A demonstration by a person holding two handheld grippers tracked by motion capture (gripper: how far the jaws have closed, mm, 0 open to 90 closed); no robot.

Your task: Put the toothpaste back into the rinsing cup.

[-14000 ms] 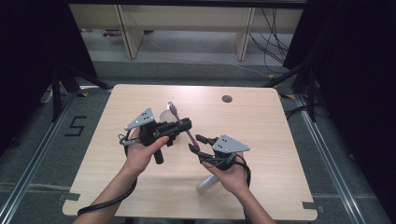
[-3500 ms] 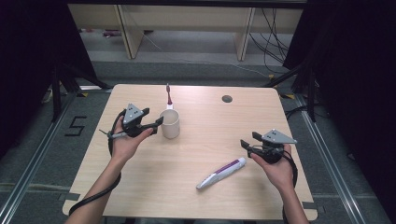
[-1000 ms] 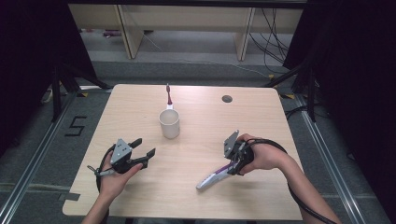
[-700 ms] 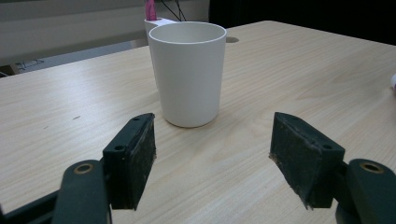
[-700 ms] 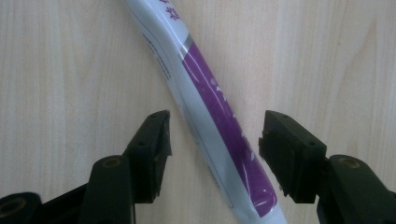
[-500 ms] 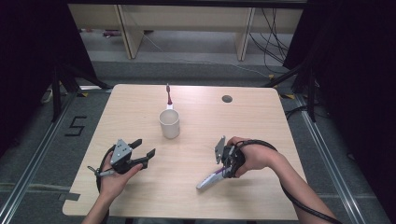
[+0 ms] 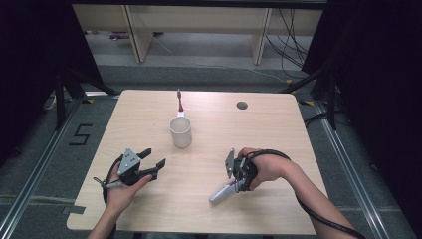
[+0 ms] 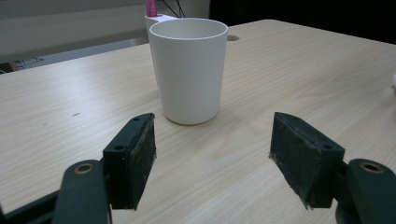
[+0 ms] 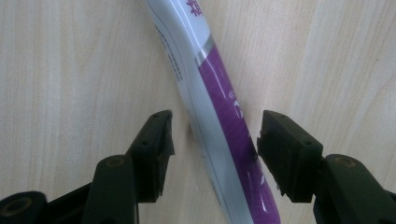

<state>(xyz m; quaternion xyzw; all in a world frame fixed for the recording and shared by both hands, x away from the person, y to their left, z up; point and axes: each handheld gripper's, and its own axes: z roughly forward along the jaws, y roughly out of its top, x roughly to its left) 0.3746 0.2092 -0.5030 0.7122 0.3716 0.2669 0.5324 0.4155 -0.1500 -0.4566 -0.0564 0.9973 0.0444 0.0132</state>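
A white and purple toothpaste tube lies flat on the wooden table at the front right. My right gripper points straight down over it, open, one jaw on each side of the tube without closing on it. A white cup stands upright mid-table with a pink toothbrush leaning out of its back. My left gripper rests low at the front left, open and empty, aimed at the cup, which stands a short way beyond its pads.
A small round hole sits in the tabletop at the back right. Cables trail from both grippers over the front edge. Shelving and floor cables lie beyond the table.
My right gripper has slid left along the tube and turned down over it. The left gripper has stayed put at the front left.
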